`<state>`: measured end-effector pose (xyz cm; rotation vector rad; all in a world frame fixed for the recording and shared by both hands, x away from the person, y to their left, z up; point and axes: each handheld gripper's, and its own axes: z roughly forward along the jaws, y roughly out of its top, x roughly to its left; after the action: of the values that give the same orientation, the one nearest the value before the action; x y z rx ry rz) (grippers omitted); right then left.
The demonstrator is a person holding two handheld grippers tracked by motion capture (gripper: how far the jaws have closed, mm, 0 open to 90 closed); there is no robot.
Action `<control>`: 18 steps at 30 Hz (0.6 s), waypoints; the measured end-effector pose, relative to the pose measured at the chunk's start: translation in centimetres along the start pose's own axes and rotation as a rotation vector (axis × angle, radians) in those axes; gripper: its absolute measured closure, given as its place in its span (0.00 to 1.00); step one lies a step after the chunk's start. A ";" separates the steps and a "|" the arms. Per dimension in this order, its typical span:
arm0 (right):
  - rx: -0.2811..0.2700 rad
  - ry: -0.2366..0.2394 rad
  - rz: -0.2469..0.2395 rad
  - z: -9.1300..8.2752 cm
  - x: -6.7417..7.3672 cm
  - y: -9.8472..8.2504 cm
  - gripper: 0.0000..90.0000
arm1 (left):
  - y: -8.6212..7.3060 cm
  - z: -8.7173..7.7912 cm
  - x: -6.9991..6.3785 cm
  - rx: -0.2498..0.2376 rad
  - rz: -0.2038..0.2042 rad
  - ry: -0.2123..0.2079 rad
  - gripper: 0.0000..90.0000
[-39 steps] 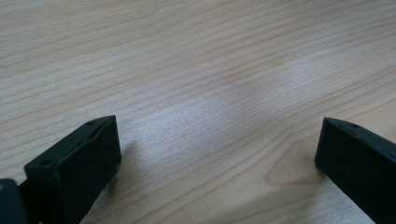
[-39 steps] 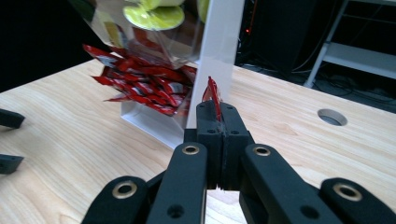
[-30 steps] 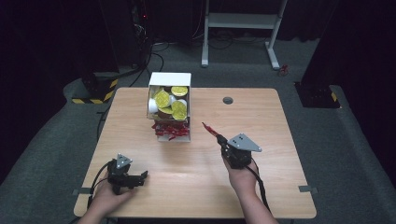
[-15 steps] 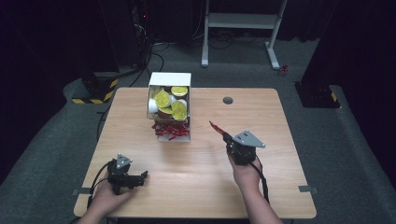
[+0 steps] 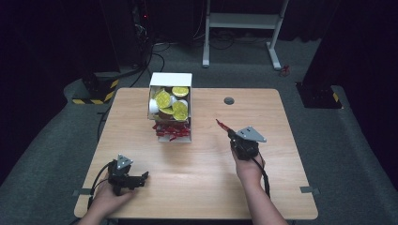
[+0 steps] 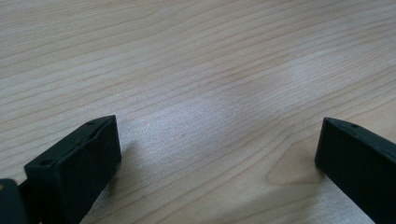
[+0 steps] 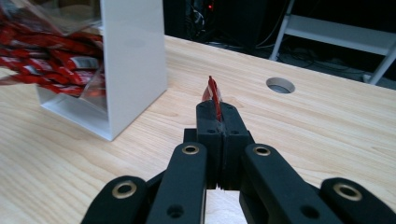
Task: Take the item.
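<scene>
1. the table (image 5: 197, 187) is light wood, with a round hole (image 5: 229, 101) toward its far edge, seen from the high view.
2. a white box (image 5: 170, 79) stands at the far middle of the table. its upper part holds yellow-lidded cups (image 5: 164, 99). its lower part holds red packets (image 5: 169, 131).
3. the left gripper (image 5: 141, 178) lies low on the table's near left, in the person's left hand (image 5: 105, 199), well apart from the box.
4. in the left gripper view its jaws are spread wide, with only bare wood between them. both tips sit close to the tabletop.
5. the right gripper (image 5: 230, 133) is held above the table's right half, right of the box and apart from it. the right hand (image 5: 248, 168) grips it from behind.
6. its jaws are pressed together, pinching a thin red packet (image 7: 212, 95). the packet sticks out past the tips, pointing away from the person.
7. in the right gripper view the box wall (image 7: 133, 60) stands to the left, with packets (image 7: 42, 46) behind clear film. the hole (image 7: 280, 85) lies farther off to the right.
</scene>
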<state>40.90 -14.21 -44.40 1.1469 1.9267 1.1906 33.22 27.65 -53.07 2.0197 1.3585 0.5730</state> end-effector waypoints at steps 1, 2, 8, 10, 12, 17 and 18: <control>-0.001 -0.002 -0.002 0.1 -0.1 0.0 1.00 | 0.0 0.0 0.0 0.000 0.000 0.000 0.01; 0.000 -0.004 0.001 0.2 -0.2 0.1 1.00 | 0.0 0.0 0.0 0.000 0.000 0.000 0.01; 0.001 -0.017 -0.003 0.7 -0.3 0.6 1.00 | 0.0 0.0 0.0 0.000 0.000 0.000 0.01; 0.000 -0.020 -0.006 0.9 -0.3 0.7 1.00 | 0.0 0.0 0.0 -0.002 -0.002 0.000 0.01; 0.007 -0.029 -0.010 1.2 -0.4 0.9 1.00 | 0.0 0.0 0.0 -0.001 -0.003 -0.001 0.01; 0.021 -0.041 -0.006 2.2 -0.7 1.2 1.00 | 0.0 0.0 0.0 -0.002 -0.004 -0.002 0.01; 0.023 -0.044 -0.006 2.4 -0.8 1.2 0.99 | 0.0 0.0 0.0 -0.002 -0.005 -0.003 0.01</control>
<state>43.61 -13.68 -44.23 1.1694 1.9142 1.1330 33.22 27.69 -53.07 2.0143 1.3597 0.5691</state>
